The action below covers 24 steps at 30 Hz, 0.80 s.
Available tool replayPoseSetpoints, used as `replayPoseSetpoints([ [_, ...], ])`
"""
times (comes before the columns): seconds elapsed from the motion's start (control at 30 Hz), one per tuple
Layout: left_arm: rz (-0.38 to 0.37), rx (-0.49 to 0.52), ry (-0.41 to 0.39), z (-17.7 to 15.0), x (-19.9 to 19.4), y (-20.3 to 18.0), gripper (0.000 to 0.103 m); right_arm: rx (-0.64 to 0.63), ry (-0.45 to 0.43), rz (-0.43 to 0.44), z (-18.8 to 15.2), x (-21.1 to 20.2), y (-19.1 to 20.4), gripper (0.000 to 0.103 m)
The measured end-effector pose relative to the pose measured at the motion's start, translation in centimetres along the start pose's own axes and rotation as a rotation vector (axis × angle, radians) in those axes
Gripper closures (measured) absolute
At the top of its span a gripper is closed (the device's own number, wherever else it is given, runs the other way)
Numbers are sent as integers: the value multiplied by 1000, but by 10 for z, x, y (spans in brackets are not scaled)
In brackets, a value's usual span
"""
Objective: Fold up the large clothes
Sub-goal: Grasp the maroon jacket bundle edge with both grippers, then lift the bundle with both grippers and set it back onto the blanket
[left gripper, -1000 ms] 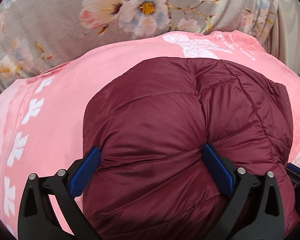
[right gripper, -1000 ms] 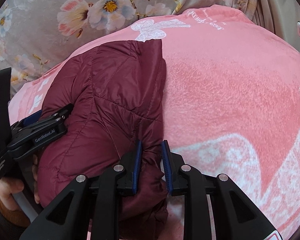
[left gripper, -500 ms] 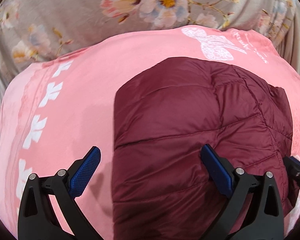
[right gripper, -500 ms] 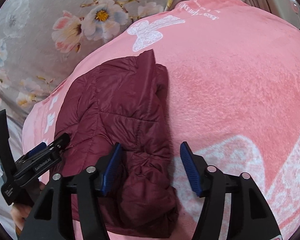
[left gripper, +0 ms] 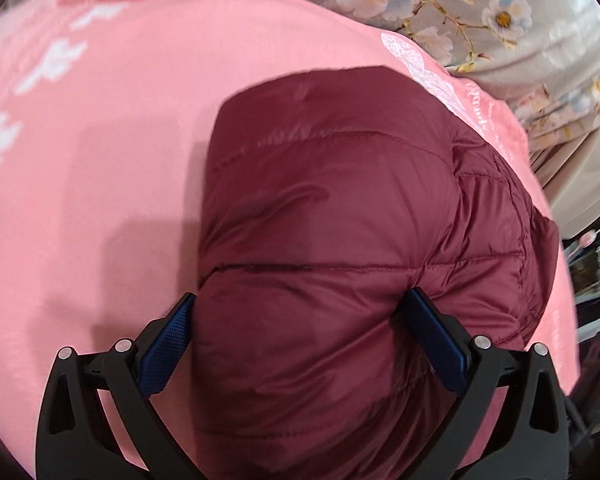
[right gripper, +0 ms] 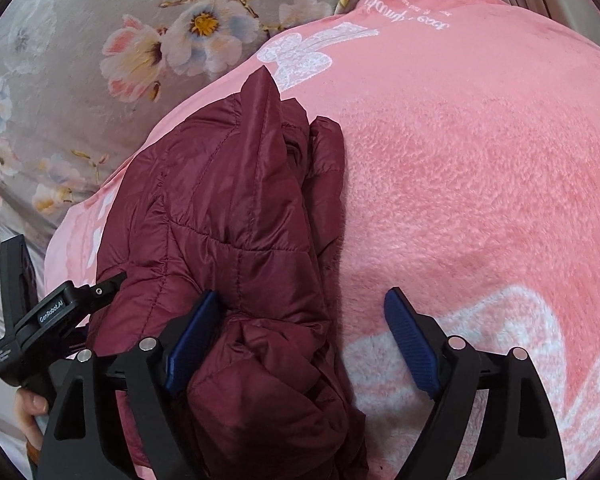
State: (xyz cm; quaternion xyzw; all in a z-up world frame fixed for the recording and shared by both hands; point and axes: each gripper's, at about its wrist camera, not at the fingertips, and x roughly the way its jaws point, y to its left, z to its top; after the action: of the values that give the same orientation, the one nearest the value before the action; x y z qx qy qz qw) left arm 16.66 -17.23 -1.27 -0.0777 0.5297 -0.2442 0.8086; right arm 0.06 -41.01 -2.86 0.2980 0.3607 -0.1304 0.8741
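Close to finished, judging by the shape. Maroon quilted puffer jacket (left gripper: 340,220) folded down to a thick, compact bundle with layers stacked at its right side. Lying on the pink fleece blanket (left gripper: 100,140), toward that blanket's left edge in the right wrist view, far tip near the white bow motif (right gripper: 296,52) at the far edge. Probably left to do: tuck the rumpled near end, flatten, let go.

Left gripper (left gripper: 300,308) spread wide, straddling the bundle's near bulge; one pad dented into the padding, the other at the bundle's edge, no gathered pinch visible. Right gripper (right gripper: 300,304) opening, the bunched near end between its jaws, one pad against the fabric, the other clear above the blanket.

Shiny, slippery shell, stitched into puffy panels; springy, likely to swell open again. Blanket plush and matte, with white pattern. Smooth grey floral bedsheet (right gripper: 60,60) beyond.
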Motion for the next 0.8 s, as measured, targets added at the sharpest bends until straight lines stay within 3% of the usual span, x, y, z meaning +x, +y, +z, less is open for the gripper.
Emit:
replayPoseSetpoints([
  [0.43,-11,55,-109,-9,1,0,5,-43,-63,51,-1,9,-2,20],
  [0.57,-16,61,-110,-8,0,-1,5,-17,-26,168,-1,13,-5,53],
  [0.63,-18,62,-104,-6,-1,-1,7,4,-19,188,0,11,-4,62],
  [0.7,-20,70,-106,-7,-9,-6,20,3,-25,176,3,3,2,78],
  [0.77,-12,89,-119,-8,-22,-13,42,-37,-46,153,5,-13,15,84],
  [0.8,-20,104,-130,-8,-32,-16,48,-55,-59,149,6,-21,21,84],
])
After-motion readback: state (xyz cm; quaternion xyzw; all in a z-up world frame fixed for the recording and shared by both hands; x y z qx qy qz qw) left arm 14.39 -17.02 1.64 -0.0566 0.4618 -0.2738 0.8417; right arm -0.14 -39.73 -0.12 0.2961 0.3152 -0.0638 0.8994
